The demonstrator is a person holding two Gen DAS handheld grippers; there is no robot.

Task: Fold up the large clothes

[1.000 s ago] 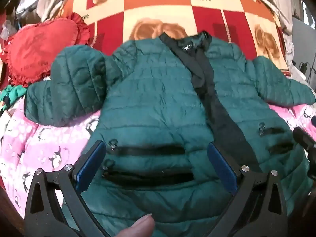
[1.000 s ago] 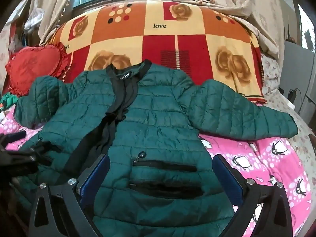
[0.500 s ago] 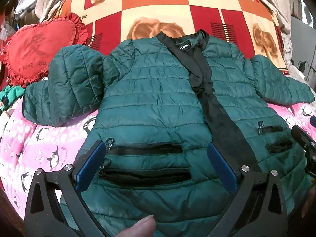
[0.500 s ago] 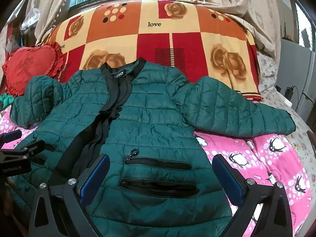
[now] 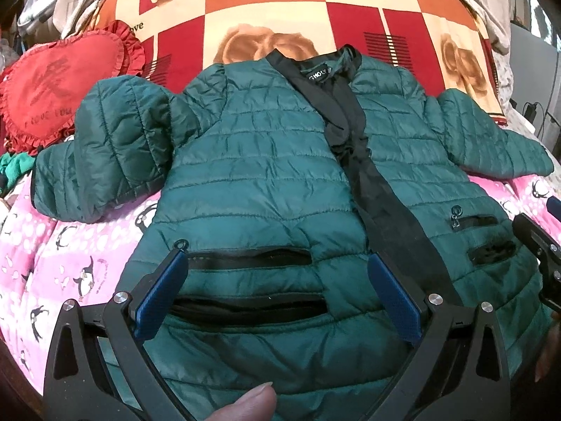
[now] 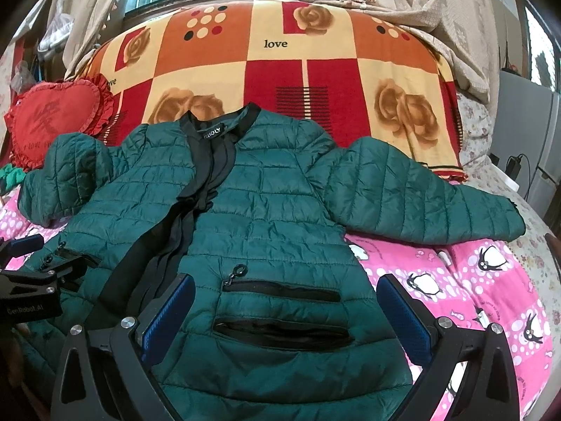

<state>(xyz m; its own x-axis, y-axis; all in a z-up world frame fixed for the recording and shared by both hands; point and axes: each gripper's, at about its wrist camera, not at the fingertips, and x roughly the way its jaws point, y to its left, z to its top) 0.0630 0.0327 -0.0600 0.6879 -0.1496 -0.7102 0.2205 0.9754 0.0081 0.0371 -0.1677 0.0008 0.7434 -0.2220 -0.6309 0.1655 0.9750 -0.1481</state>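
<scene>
A dark green quilted puffer jacket (image 5: 266, 175) with a black front placket lies face up, spread on the bed; it also shows in the right wrist view (image 6: 266, 217). Its left sleeve (image 5: 115, 147) is bent back on itself; its right sleeve (image 6: 420, 196) stretches out to the right. My left gripper (image 5: 277, 280) is open and empty, hovering over the jacket's left zip pockets near the hem. My right gripper (image 6: 287, 305) is open and empty over the right zip pockets. Each gripper shows at the edge of the other's view.
The jacket rests on a pink penguin-print blanket (image 6: 473, 280). Behind it is a red, orange and cream rose-patterned blanket (image 6: 280, 70). A red heart-shaped pillow (image 5: 49, 94) lies at the far left. A grey cabinet with cables (image 6: 526, 133) stands at the right.
Both grippers have drifted slightly over the jacket's lower part and stayed open. The jacket has not moved.
</scene>
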